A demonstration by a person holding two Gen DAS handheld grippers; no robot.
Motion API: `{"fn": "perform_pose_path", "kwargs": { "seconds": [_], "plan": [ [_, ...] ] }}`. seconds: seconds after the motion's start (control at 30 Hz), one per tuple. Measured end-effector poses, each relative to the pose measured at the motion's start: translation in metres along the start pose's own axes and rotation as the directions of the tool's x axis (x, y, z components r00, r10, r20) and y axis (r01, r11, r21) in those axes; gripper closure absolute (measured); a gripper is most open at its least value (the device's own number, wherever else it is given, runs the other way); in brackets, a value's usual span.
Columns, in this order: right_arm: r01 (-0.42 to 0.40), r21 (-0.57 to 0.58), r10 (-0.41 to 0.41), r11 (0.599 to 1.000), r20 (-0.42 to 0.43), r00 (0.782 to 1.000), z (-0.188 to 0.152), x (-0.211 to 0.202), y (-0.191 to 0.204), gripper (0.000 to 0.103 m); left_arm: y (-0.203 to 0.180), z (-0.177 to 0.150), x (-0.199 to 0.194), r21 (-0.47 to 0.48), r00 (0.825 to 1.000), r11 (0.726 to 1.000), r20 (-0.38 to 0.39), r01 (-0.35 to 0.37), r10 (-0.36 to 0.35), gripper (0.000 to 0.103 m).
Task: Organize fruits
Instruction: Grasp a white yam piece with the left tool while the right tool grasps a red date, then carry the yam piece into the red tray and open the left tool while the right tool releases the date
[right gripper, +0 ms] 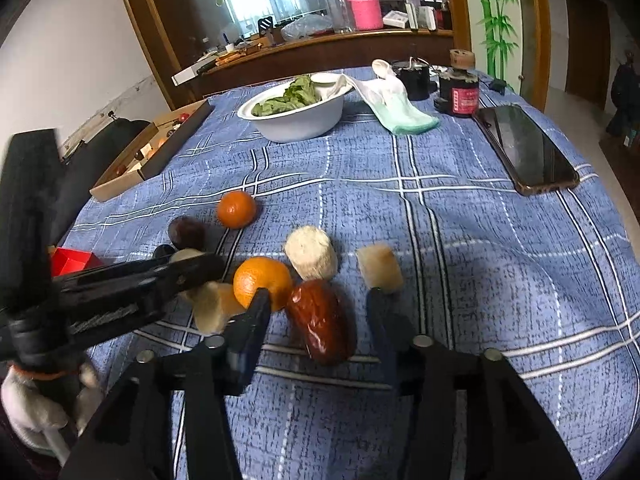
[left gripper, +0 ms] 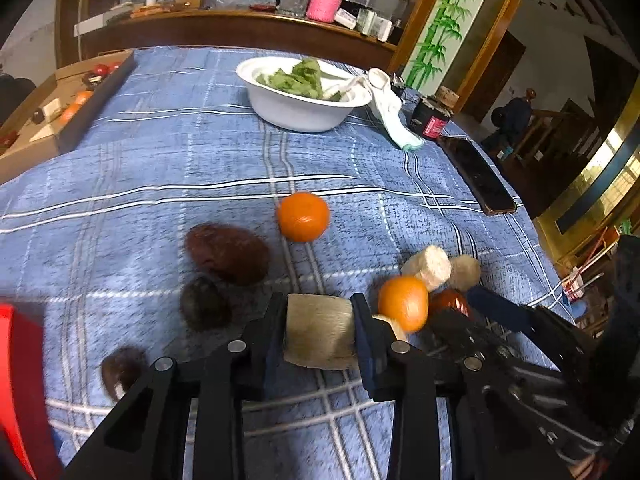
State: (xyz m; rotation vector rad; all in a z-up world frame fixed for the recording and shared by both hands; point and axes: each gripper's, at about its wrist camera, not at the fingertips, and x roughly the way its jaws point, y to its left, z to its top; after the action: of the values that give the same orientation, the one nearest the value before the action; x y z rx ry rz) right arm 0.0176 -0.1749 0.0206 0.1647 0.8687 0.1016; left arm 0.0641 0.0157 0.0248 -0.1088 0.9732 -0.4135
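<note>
My left gripper (left gripper: 320, 320) is shut on a pale beige fruit chunk (left gripper: 320, 332) just above the blue checked cloth; the right wrist view shows that chunk (right gripper: 212, 308) at the left. My right gripper (right gripper: 318, 296) stands open around a glossy red date (right gripper: 322, 322), its pads clear of the date and its left finger against an orange (right gripper: 262, 282). Two more pale chunks (right gripper: 312, 258) (right gripper: 380, 266) lie just beyond. A second orange (left gripper: 303, 216) sits farther off, with dark dates (left gripper: 228, 252) (left gripper: 204, 308) (left gripper: 120, 370) to its left.
A white bowl (left gripper: 296, 114) of green leaves stands at the back, with a white cloth (left gripper: 390, 112) and a dark jar (left gripper: 430, 122) beside it. A phone (left gripper: 478, 176) lies near the right edge. An open cardboard box (left gripper: 72, 120) sits back left, a red box (right gripper: 72, 260) at left.
</note>
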Motion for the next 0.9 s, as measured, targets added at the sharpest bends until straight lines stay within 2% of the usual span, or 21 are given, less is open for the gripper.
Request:
{"fn": "perform_pose_path", "kwargs": {
  "seconds": [0.1, 0.13, 0.17, 0.33, 0.5, 0.6, 0.77, 0.9],
  "plan": [
    [0.004, -0.045, -0.005, 0.999, -0.019, 1.000, -0.002, 0.008, 0.007, 0.054, 0.008, -0.009, -0.015, -0.031, 1.000, 0.999, 0.020, 0.019, -0.019, 0.071],
    [0.013, -0.052, -0.016, 0.999, -0.044, 0.999, -0.003, 0.012, 0.008, 0.065, 0.011, -0.014, -0.022, -0.044, 0.999, 0.999, 0.032, 0.025, -0.024, 0.071],
    [0.031, -0.062, -0.034, 0.998, -0.047, 0.998, -0.004, 0.014, 0.009, 0.071, 0.013, -0.017, -0.028, -0.051, 0.999, 0.998, 0.041, 0.026, -0.024, 0.071],
    [0.011, -0.023, -0.012, 1.000, -0.035, 0.999, -0.004, 0.006, -0.001, 0.071, 0.030, -0.040, -0.072, -0.120, 0.993, 0.992, 0.115, 0.037, -0.023, 0.071],
    [-0.056, 0.023, 0.056, 0.998, -0.019, 0.998, -0.009, -0.005, -0.007, 0.072, 0.071, -0.062, -0.130, -0.221, 0.978, 0.974, 0.209, 0.051, -0.004, 0.070],
    [-0.106, 0.052, 0.107, 0.993, -0.033, 0.994, -0.013, -0.007, -0.006, 0.072, 0.100, -0.074, -0.159, -0.262, 0.968, 0.965, 0.244, 0.011, 0.056, 0.070],
    [-0.199, 0.063, 0.204, 0.978, -0.072, 0.976, -0.018, -0.018, 0.030, 0.072, 0.156, -0.091, -0.193, -0.350, 0.949, 0.936, 0.278, -0.044, 0.149, 0.070],
    [-0.270, 0.016, 0.271, 0.963, -0.083, 0.959, -0.016, -0.029, 0.086, 0.071, 0.191, -0.100, -0.198, -0.401, 0.950, 0.914, 0.257, -0.061, 0.176, 0.070]
  ]
}}
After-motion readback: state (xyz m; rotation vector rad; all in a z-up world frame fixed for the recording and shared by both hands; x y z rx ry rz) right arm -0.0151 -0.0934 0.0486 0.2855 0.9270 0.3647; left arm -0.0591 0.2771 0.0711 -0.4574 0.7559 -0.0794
